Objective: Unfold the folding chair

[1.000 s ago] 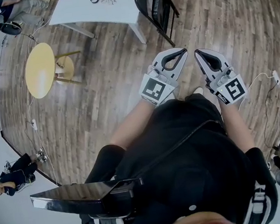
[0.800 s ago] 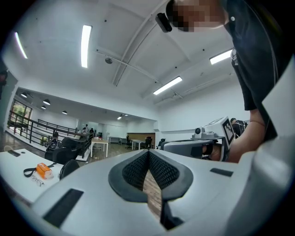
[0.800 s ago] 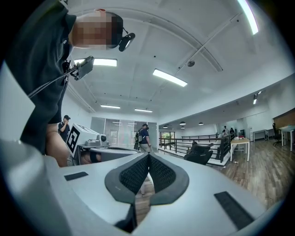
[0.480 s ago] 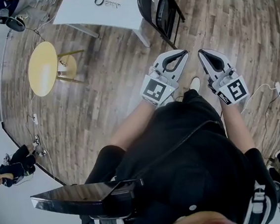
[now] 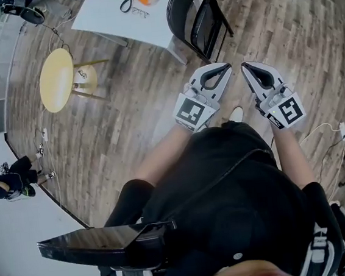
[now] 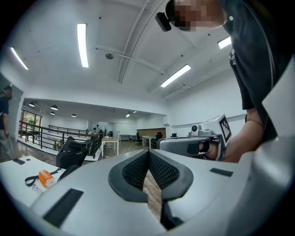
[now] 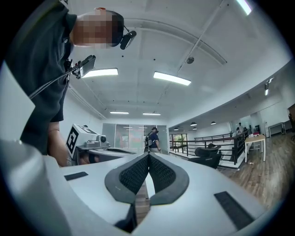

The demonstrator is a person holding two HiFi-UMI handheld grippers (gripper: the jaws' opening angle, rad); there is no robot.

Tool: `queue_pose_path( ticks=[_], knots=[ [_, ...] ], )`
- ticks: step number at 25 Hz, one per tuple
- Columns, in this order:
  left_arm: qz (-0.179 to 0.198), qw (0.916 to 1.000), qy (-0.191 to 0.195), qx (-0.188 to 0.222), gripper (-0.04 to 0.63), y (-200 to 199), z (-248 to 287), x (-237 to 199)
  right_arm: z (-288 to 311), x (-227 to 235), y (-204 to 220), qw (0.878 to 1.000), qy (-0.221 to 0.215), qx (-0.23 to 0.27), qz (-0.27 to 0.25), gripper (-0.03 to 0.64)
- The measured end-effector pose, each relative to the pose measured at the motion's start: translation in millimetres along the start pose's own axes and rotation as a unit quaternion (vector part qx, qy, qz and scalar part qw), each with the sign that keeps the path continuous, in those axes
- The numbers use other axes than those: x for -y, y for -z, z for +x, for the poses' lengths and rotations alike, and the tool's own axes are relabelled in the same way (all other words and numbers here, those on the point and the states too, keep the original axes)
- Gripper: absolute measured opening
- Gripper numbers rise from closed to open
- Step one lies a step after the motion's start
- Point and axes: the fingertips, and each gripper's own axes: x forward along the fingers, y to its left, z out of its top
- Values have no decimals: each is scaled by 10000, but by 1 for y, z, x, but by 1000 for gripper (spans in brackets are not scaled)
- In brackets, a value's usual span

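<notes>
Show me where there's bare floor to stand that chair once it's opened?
Bare floor lies between the yellow table and the chair, with more to the chair's right. It's crowded where the chair stands by the white table, and a cable trails at the lower right.

Wood plank floor (image 5: pixel 128 126). White table (image 5: pixel 104 16) at head view's top, round yellow side table (image 5: pixel 56 79) left of it. White ceiling (image 6: pixel 46 37), strip lights (image 6: pixel 83 44) on. Black railing (image 7: pixel 230 143) in distance.
</notes>
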Motion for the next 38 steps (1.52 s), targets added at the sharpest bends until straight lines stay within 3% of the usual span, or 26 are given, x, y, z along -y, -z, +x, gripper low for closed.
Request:
queue_pose_path(
  ticks=[11, 21, 27, 38],
  knots=[
    [70, 9987, -342, -361, 5, 11, 72, 10, -19, 67, 16, 9978, -577, -48, 312, 8],
    [20, 9984, -430, -376, 5, 23, 86, -23, 9, 90, 27, 9970, -642, -186, 382, 8],
    [-35, 9990, -291, -349, 5, 31, 84, -72, 55, 108, 33, 9982, -410, -224, 381, 8],
    [-127, 9994, 53, -333, 5, 38, 84, -211, 183, 135, 45, 9981, 42, -376, 495, 8]
  ],
)
